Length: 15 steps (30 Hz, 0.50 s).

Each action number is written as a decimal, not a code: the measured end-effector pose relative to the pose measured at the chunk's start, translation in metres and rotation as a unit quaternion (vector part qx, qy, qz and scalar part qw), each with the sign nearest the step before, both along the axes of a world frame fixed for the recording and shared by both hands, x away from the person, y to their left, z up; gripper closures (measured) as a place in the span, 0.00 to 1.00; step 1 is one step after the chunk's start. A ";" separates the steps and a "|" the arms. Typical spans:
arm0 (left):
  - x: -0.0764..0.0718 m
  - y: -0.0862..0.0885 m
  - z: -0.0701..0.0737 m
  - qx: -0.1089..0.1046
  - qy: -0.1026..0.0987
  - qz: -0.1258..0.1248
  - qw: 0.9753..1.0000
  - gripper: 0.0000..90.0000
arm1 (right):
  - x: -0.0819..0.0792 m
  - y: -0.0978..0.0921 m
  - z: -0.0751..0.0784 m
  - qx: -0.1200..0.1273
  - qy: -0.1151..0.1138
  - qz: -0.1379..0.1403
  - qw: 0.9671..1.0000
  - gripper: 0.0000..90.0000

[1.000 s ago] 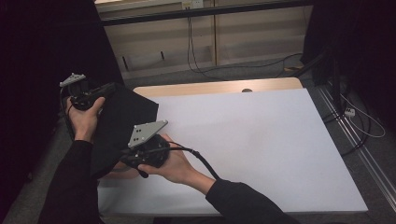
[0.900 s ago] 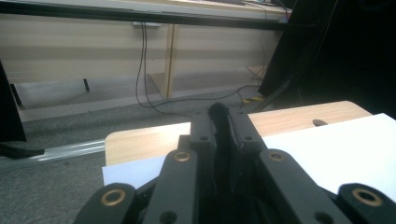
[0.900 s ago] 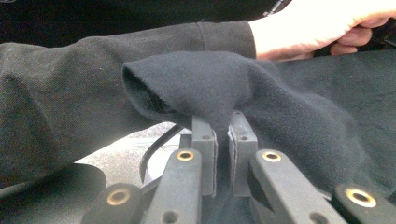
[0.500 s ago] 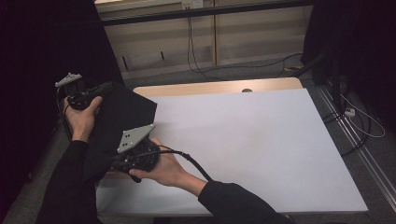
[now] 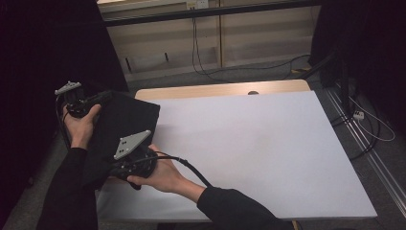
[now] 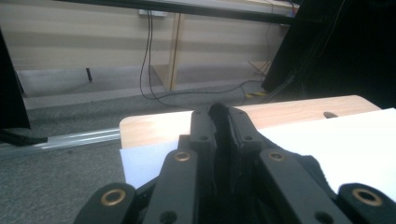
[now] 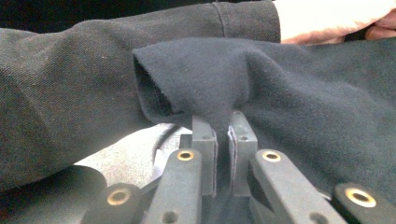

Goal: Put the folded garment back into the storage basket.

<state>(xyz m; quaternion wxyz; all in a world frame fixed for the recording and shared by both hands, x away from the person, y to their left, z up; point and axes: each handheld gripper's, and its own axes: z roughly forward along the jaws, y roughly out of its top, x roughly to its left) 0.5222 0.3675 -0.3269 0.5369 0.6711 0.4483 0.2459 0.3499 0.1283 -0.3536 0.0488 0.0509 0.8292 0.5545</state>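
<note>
A black cloth (image 5: 119, 127) is pinched between the closed jaws of both the left gripper (image 5: 98, 99) and the right gripper (image 5: 125, 167), stretched between them, presumably for spreading over the table (image 5: 268, 143)

High view down over the table (image 5: 268, 158); tool views close along jaws, sharing black cloth (image 5: 119, 127).

I see a plain black cloth (image 5: 119, 129), a white table cover (image 5: 258, 153) and light wood tabletop (image 5: 220, 90).
</note>
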 end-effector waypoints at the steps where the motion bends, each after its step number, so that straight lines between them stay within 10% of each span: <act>1: 0.000 0.000 0.000 0.000 0.000 0.000 1.000 0.91 | 0.000 0.001 0.000 0.000 0.000 0.001 1.000 0.94; 15: -0.001 0.020 -0.026 0.015 0.018 0.014 1.000 0.91 | 0.002 0.018 -0.008 -0.006 0.008 0.007 1.000 0.94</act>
